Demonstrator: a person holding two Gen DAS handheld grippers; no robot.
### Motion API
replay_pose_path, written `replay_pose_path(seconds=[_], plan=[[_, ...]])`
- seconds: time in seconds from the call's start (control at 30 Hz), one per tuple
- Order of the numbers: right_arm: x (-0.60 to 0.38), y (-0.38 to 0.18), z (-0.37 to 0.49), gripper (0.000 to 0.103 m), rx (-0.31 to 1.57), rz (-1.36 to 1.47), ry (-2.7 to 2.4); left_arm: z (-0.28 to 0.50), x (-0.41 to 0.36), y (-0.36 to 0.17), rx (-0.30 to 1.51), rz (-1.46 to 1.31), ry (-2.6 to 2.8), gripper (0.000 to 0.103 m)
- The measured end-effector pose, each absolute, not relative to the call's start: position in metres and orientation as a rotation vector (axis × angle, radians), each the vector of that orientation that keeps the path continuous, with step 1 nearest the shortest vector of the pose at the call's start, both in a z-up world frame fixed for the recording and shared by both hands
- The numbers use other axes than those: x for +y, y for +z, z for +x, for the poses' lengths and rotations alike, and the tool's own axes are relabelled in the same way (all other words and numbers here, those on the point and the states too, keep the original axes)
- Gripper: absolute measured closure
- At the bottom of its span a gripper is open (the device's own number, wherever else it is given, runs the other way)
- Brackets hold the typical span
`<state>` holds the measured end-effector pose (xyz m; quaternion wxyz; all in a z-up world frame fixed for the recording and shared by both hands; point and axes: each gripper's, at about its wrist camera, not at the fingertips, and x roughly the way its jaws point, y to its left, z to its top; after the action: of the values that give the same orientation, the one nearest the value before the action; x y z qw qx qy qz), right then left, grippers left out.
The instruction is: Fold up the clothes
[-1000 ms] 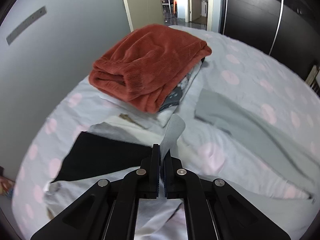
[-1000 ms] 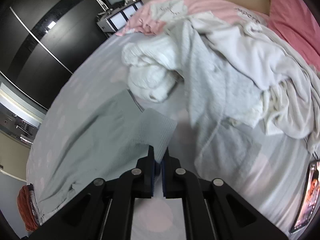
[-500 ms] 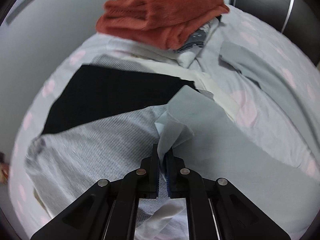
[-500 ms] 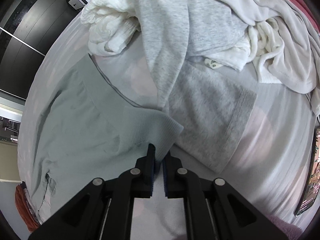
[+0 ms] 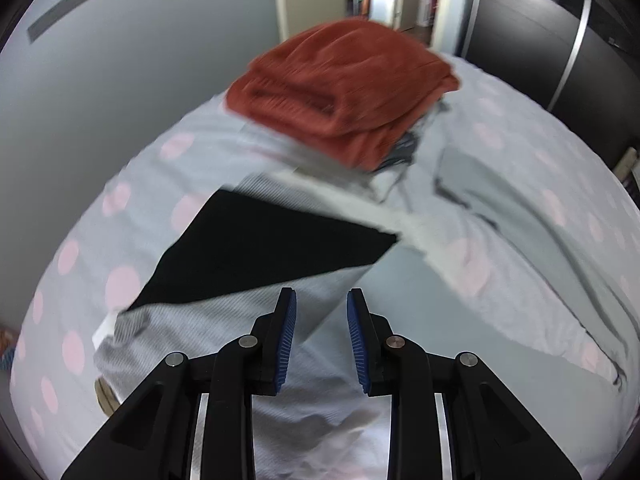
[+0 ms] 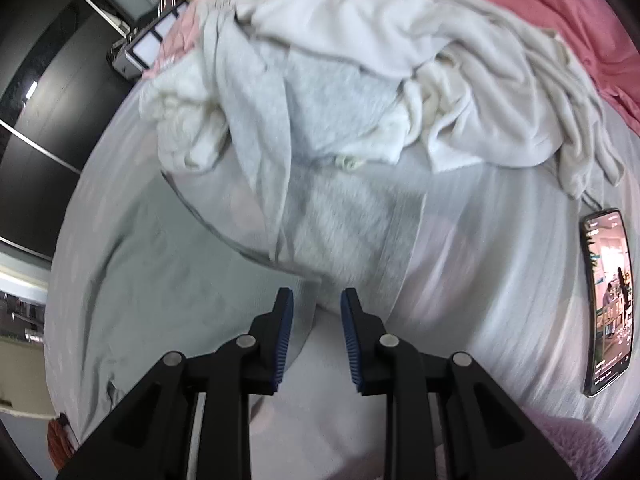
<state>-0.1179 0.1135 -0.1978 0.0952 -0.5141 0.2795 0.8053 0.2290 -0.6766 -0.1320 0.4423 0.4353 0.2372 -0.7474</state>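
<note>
Grey-green knit garment (image 6: 160, 300) lies flat on the dotted bedsheet (image 5: 500, 152), its long axis stretching between the wide-open, empty left gripper (image 5: 321, 316) and the equally spread right gripper (image 6: 315, 312), each hovering just above one end.

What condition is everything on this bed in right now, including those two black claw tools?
Left gripper: jaws open, holding nothing.
Right gripper: jaws open, holding nothing.
Pale green garment: spread flat on the bed.
Rust-red garment: folded, topping a stack.
Black garment: lying flat.
White and grey clothes pile: crumpled, unfolded.
Phone: screen lit.
</note>
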Motion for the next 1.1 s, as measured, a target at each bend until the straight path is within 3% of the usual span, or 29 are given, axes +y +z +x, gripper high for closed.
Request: replay_pose_path(seconds=[0.4, 0.5, 0.7, 0.93, 1.1], plan=[[0.031, -0.19, -0.157, 0.078, 0.722, -1.478, 2.715, 0.112, -0.653, -0.158, 0.195, 1.231, -1.972, 0.075], [-0.003, -0.2, -0.171, 0.078, 0.621, -1.546, 2.774, 0.087, -0.657, -0.174, 0.135, 1.265, -1.971, 0.075], [-0.056, -0.223, -0.196, 0.078, 0.391, -1.652, 2.86, 0.039, -0.66, -0.21, -0.153, 1.4, -1.949, 0.075], [-0.06, -0.243, -0.206, 0.079, 0.43, -1.727, 2.828, 0.006, -0.668, -0.249, -0.469, 1.548, -1.917, 0.075], [-0.059, -0.247, -0.206, 0.078, 0.452, -1.743, 2.81, -0.01, -0.669, -0.262, -0.557, 1.534, -1.913, 0.075]])
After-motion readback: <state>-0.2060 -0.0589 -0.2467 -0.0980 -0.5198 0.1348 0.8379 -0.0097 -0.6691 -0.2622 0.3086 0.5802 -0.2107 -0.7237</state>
